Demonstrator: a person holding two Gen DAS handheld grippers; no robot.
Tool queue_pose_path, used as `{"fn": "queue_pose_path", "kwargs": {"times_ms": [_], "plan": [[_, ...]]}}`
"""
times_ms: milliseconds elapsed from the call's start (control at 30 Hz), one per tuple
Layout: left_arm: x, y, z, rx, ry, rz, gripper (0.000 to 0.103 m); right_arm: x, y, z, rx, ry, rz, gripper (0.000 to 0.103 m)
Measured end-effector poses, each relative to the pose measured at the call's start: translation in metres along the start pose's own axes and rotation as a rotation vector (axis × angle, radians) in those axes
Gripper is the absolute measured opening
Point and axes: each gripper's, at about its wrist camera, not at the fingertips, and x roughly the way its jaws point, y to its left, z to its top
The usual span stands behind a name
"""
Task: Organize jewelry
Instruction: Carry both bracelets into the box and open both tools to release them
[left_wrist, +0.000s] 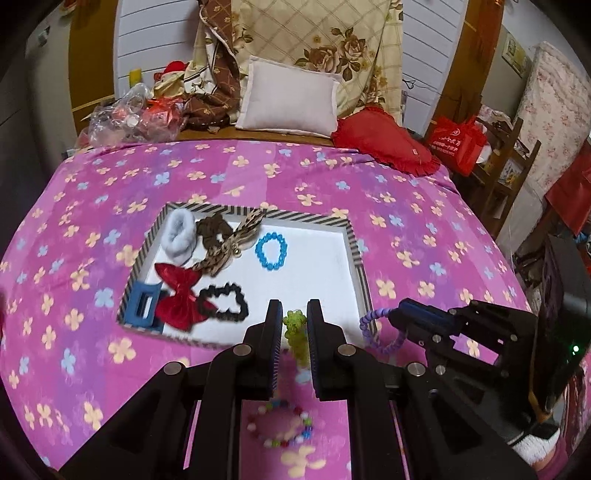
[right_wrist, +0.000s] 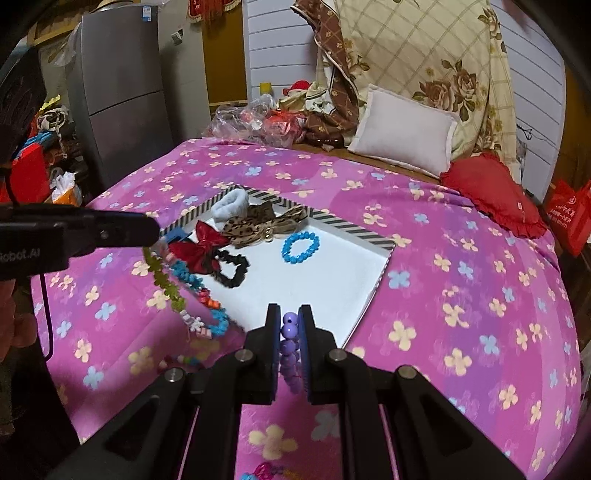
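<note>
My left gripper (left_wrist: 293, 326) is pinching a green beaded strand (left_wrist: 295, 328), my right gripper (right_wrist: 288, 332) a purple bead bracelet (right_wrist: 289, 345); either, seemingly dangling, may snag the striped-rim tray (left_wrist: 356, 251).

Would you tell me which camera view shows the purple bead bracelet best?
The right wrist view: the purple bead bracelet sits close, its round beads sharp, pinched by the right gripper. The left wrist view shows it small, looping from that gripper beside the tray.

Your left gripper (left_wrist: 292, 325) pinches a green bracelet (left_wrist: 295, 332) at the tray (left_wrist: 356, 251) edge; your right gripper (left_wrist: 397, 319) holds purple beads (left_wrist: 373, 321).
</note>
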Motion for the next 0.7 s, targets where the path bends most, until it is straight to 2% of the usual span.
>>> {"fn": "queue_pose_path", "kwargs": {"times_ms": [367, 533, 700], "plan": [[0.055, -0.007, 0.012, -0.008, 0.048, -0.009, 0.021, 0.035, -0.033, 0.013, 0.11, 0.034, 0.052, 0.009], [0.079, 0.006, 0.01, -0.003, 0.07, 0.032, 0.021, 0.056, -0.033, 0.019, 0.096, 0.058, 0.082, 0.009], [0.103, 0.022, 0.01, 0.012, 0.084, 0.109, 0.021, 0.088, -0.038, 0.029, 0.103, 0.1, 0.106, 0.009]]}}
